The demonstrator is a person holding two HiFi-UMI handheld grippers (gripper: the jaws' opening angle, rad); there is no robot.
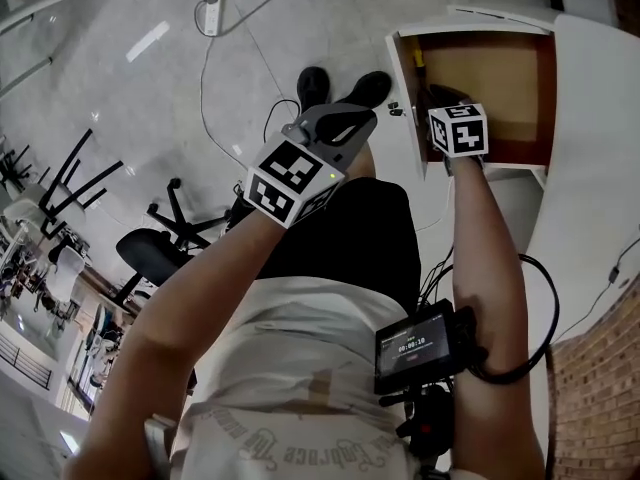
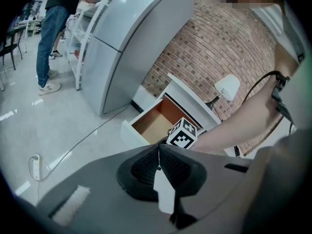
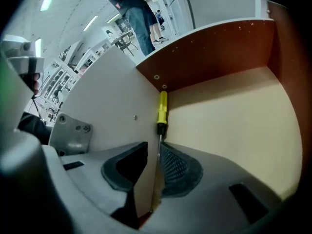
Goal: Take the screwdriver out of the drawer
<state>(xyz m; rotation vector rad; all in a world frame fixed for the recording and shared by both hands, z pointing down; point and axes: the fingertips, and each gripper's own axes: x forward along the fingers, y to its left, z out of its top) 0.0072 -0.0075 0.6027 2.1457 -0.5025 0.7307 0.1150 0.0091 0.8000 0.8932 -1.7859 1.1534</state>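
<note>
While the left claw (image 2: 158, 149) hung clenched and empty, the right claw (image 3: 154, 146) sat inside the open drawer (image 3: 234, 126), jaws narrowly parted around the shaft of the screwdriver (image 3: 162, 108), which lay along the drawer's side wall

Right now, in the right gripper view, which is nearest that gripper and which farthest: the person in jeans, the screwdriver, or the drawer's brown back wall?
1. The screwdriver, dead ahead: its shaft runs between the right gripper's jaws.
2. The drawer's brown back wall, beyond the yellow handle, upper right.
3. The person in jeans, far off, top of view.
</note>
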